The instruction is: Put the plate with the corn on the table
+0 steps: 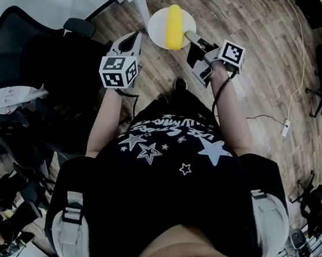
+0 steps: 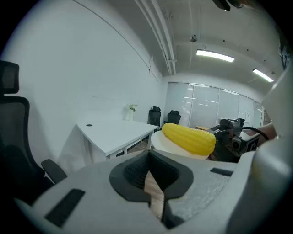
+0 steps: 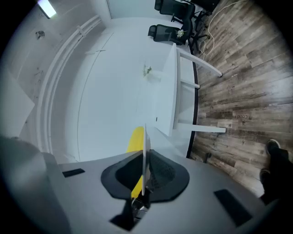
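Right gripper (image 1: 191, 38) clamps round white plate (image 1: 159, 23); knobbly yellow corn (image 1: 174, 26) atop.

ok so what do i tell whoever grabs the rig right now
Left gripper: shut, empty, beside the plate.
Right gripper: shut on the plate's rim, holding it in the air over the floor.
The corn lies on the plate.
Done: plate picked up, not yet at the white table.
To do: bring it over the table, set it down, release.
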`<state>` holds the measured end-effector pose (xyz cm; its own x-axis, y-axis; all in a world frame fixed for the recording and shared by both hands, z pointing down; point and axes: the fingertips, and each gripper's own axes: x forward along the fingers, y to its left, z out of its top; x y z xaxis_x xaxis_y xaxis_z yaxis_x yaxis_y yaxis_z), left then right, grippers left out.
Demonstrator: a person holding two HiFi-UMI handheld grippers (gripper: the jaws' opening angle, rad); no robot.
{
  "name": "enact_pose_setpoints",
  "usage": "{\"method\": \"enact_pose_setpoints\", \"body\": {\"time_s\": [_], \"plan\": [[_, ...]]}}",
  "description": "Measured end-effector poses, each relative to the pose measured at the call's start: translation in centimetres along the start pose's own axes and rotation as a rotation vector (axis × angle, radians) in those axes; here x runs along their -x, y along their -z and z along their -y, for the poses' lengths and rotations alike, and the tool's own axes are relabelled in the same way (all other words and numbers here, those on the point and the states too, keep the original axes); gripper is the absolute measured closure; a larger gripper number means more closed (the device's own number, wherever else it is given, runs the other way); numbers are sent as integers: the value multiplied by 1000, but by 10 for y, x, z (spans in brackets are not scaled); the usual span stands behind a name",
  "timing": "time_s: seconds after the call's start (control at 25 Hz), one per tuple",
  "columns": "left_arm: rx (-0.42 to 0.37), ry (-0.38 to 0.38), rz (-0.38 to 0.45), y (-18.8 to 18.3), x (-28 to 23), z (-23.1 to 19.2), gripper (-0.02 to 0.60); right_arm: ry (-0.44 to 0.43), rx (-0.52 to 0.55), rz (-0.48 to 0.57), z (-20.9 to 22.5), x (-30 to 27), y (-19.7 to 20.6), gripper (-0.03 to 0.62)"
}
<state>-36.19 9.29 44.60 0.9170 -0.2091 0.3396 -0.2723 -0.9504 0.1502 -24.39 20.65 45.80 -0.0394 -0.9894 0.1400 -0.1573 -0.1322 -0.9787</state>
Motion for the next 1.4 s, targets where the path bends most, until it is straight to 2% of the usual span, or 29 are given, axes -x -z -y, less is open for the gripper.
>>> {"method": "enact_pose_setpoints", "body": {"time_s": [0.52, 1.0, 1.24, 1.4], "plan": [[-5, 6, -3, -2, 1, 6, 577, -22, -7, -9, -6, -1, -1, 565], [18, 30, -44, 20, 7, 12, 577, -19, -11, 4, -4, 1, 2, 563], [41, 8, -64, 31, 5, 6, 577, -20, -34, -12, 5, -9, -3, 563], [54, -20, -79, 33, -14, -4, 577, -27, -33, -44, 13, -25, -20, 562]]}}
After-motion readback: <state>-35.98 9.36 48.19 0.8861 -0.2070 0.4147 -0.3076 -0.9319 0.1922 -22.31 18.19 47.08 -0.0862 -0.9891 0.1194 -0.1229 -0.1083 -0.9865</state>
